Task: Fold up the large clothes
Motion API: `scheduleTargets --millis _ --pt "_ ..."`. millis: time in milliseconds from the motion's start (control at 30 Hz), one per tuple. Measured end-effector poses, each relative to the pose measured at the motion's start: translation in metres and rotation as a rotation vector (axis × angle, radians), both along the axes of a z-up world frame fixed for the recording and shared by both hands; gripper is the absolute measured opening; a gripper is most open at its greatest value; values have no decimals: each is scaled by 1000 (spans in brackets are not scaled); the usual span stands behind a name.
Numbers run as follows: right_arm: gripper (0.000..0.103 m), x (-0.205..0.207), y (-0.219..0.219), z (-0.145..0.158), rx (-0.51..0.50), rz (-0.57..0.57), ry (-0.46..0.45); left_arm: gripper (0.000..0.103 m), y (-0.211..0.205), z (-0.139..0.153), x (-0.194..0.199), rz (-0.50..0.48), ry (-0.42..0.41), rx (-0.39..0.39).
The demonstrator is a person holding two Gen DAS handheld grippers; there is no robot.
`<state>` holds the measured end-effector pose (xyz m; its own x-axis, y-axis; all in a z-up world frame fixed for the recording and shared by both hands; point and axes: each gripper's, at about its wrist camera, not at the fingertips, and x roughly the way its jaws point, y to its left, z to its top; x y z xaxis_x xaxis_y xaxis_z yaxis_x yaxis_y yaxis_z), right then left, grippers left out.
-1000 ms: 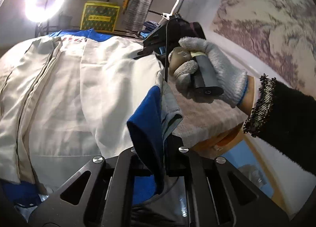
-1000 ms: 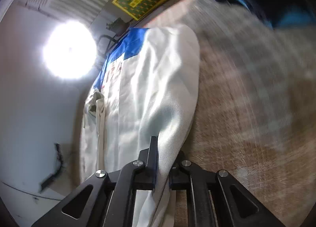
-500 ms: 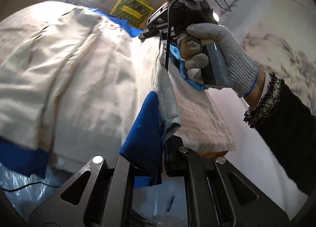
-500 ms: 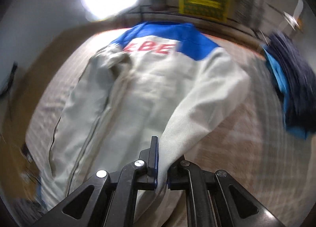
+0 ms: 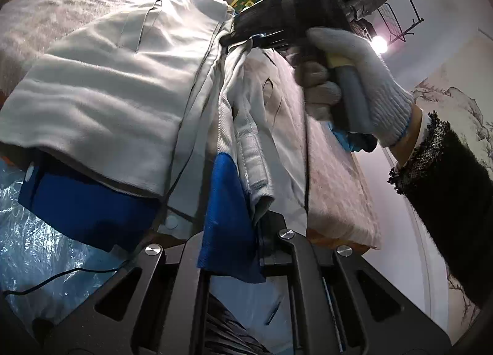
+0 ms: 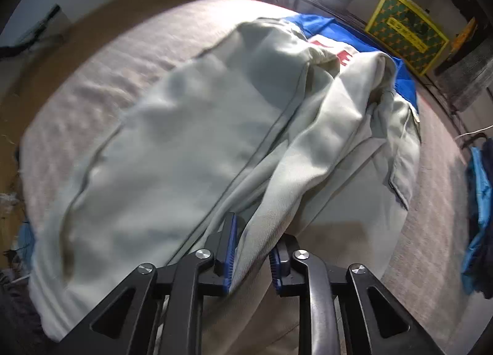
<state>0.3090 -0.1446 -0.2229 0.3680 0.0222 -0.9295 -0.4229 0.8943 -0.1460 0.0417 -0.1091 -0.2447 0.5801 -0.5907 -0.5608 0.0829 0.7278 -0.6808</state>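
The jacket (image 6: 191,139) lies folded lengthwise on the blanket (image 6: 92,71). Left gripper (image 5: 258,231) jaws clamp its blue-lined hem, cloth running toward 12 o'clock. Right gripper (image 6: 251,250) jaws have just been opening; a sleeve fold lies loosely between them, reaching toward 1 o'clock.

Both wrist views close, low along jaws; share pale jacket (image 5: 101,83) (image 6: 185,139) on bed.
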Motion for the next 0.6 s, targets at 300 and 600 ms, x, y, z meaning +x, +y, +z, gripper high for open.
scheduleTargets --millis 300,600 --pt "22 -40 -103 59 368 -146 -80 6 6 -1 9 -10 22 -34" --pt "24 -67 -112 39 435 -157 -47 7 17 16 -7 -21 21 43"
